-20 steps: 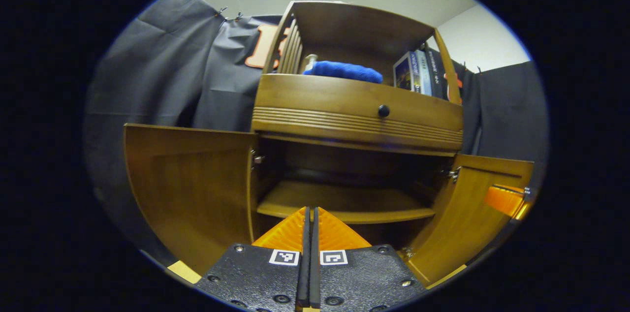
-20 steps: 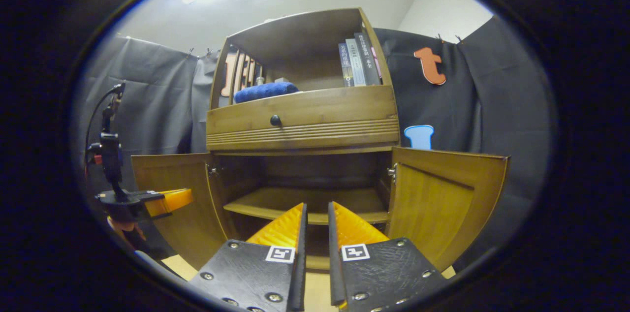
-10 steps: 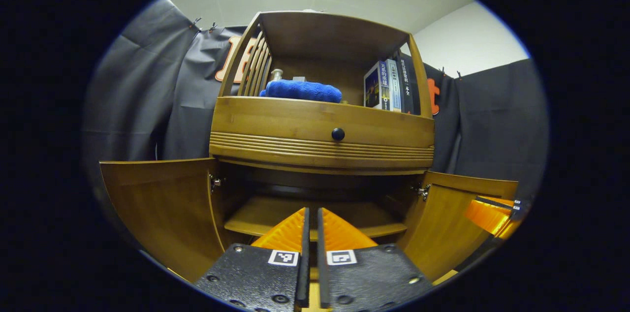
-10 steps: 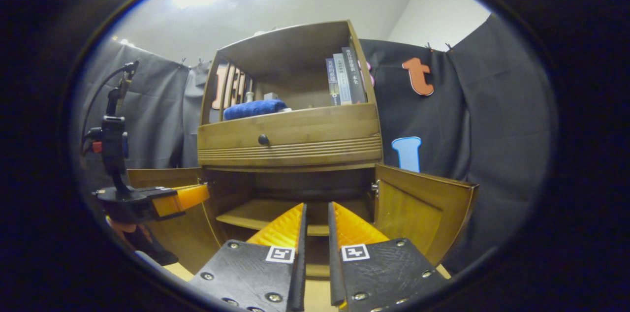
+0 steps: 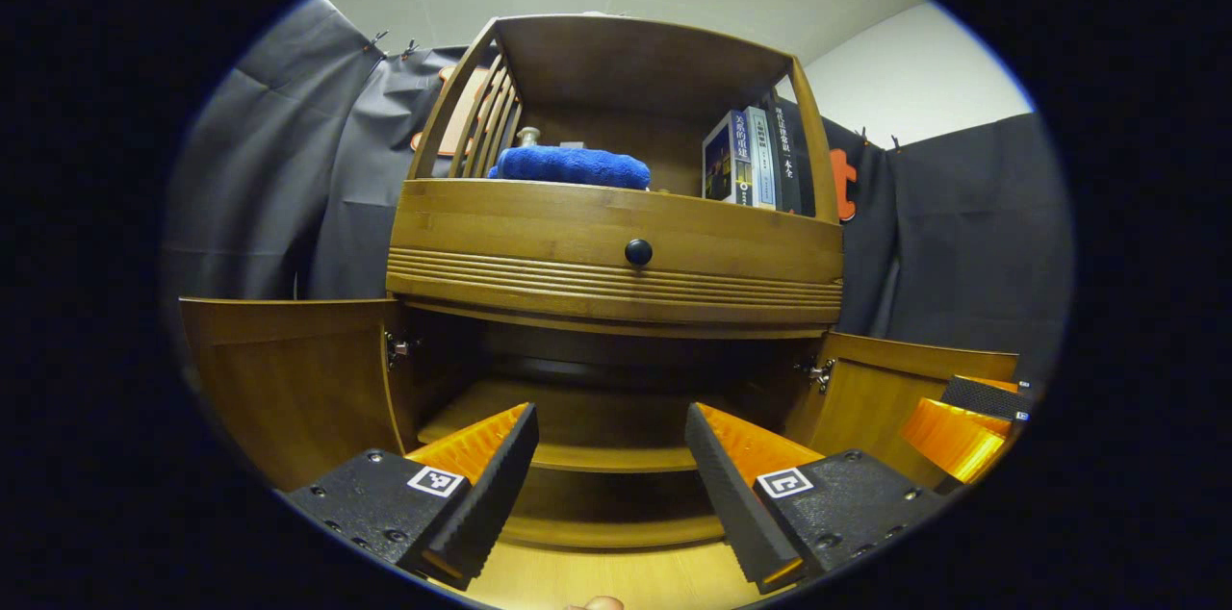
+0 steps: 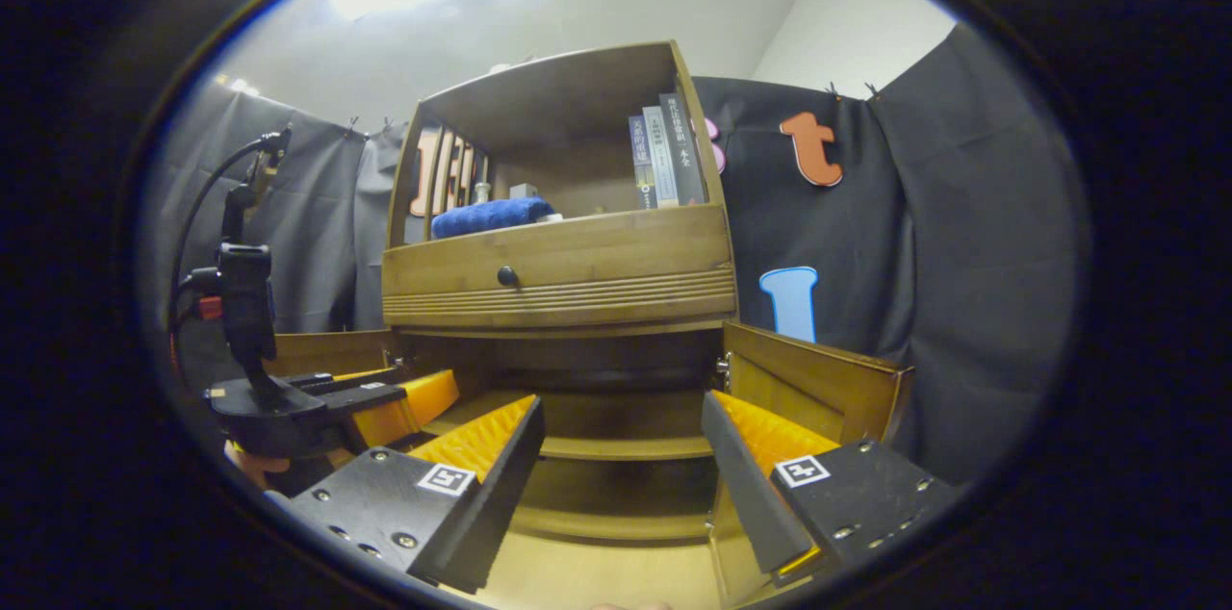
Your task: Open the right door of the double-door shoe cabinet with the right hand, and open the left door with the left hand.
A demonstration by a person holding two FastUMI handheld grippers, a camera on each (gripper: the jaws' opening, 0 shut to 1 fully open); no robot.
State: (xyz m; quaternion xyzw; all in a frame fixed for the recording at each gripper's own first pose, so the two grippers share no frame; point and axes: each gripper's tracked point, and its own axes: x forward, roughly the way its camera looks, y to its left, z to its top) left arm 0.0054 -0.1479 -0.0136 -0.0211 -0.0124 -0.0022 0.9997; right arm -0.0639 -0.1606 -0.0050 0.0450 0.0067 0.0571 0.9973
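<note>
The wooden shoe cabinet (image 5: 616, 254) (image 6: 558, 278) faces me with both doors swung wide. Its left door (image 5: 289, 379) (image 6: 327, 352) stands out to the left, its right door (image 5: 895, 389) (image 6: 818, 379) out to the right. Inside is a bare wooden shelf (image 5: 577, 427) (image 6: 616, 427). My left gripper (image 5: 606, 475) hangs open before the opening, holding nothing. My right gripper (image 6: 621, 470) is open too, its fingers well apart and touching nothing. The right gripper's orange fingers (image 5: 962, 422) show beside the right door in the left gripper view. The left gripper (image 6: 385, 398) appears by the left door in the right gripper view.
A drawer with a black knob (image 5: 638, 251) (image 6: 506, 276) sits above the doors. On the top shelf lie a blue towel (image 5: 568, 165) (image 6: 491, 216) and upright books (image 5: 751, 158) (image 6: 664, 153). Pale wooden floor (image 5: 616, 576) lies in front.
Both grippers have gone from shut to wide open. Both have drawn back a little from the cabinet, whose doors stay open.
</note>
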